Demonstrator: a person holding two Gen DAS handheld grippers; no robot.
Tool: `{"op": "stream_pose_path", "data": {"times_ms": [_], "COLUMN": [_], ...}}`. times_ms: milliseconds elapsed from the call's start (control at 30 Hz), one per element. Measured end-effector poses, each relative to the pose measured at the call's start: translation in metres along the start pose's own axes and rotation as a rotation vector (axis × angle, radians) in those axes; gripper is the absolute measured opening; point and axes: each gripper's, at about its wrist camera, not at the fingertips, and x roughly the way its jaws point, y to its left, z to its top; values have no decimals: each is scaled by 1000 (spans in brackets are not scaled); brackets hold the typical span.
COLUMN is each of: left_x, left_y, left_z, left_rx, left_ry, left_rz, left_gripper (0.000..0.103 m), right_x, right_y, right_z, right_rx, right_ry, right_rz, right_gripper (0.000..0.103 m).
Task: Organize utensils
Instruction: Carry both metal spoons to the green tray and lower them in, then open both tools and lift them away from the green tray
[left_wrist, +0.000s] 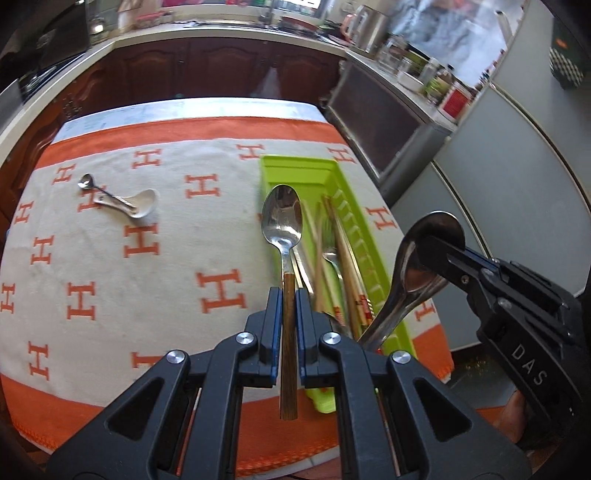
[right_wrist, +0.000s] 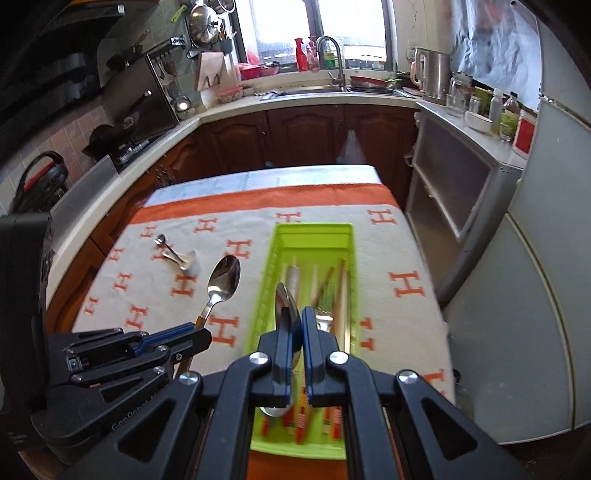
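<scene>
My left gripper (left_wrist: 289, 297) is shut on the wooden handle of a steel spoon (left_wrist: 282, 216), held above the cloth just left of the green tray (left_wrist: 295, 166). My right gripper (right_wrist: 295, 314) is shut on a large all-metal spoon (right_wrist: 287, 301), seen edge-on over the tray's (right_wrist: 314, 230) near half. The left wrist view shows the right gripper (left_wrist: 437, 245) pinching that large spoon (left_wrist: 413, 273) by its bowl. Seen from the right wrist, the left gripper (right_wrist: 201, 334) carries the wooden-handled spoon (right_wrist: 223, 277). Chopsticks (left_wrist: 345, 251) and a fork (left_wrist: 330, 258) lie in the tray.
A white ceramic spoon (left_wrist: 144, 201) and a small metal spoon (left_wrist: 86, 181) lie together on the orange-and-cream cloth (left_wrist: 110, 258) at the far left. Kitchen counters, a sink (right_wrist: 332, 86) and a cabinet (right_wrist: 454, 184) ring the table. A fridge (right_wrist: 535, 295) stands right.
</scene>
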Motion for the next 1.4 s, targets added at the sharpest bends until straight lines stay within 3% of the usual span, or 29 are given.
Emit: {"op": "stream_pose_path", "data": {"times_ms": [267,500,667,733,867,1400], "left_x": [34,62,62,58,47,7], "left_y": [-35,-32,-27,-27,-21,14], "left_z": [-3,-4,-2,-1,1,-7], "left_rx": [54,51,63,73,55,-17], "left_ry": [70,114,90,85,69,28], "left_rz": [-9,0,15,13,22,24], "left_gripper": [5,5,6,13,48,49], "right_x": [22,41,46,45,48,36], "right_y": [-15,-17,-22,-23,-22,0], "right_z": [-13,-8,-2,-1,-1,-6], "right_rx": [-30,-7,72,93,132,161], "right_ry": [91,122,107,96,102,101], "right_rz": [-63,-21,37,60,94,155], "right_gripper": [4,6,22,22,22,22]}}
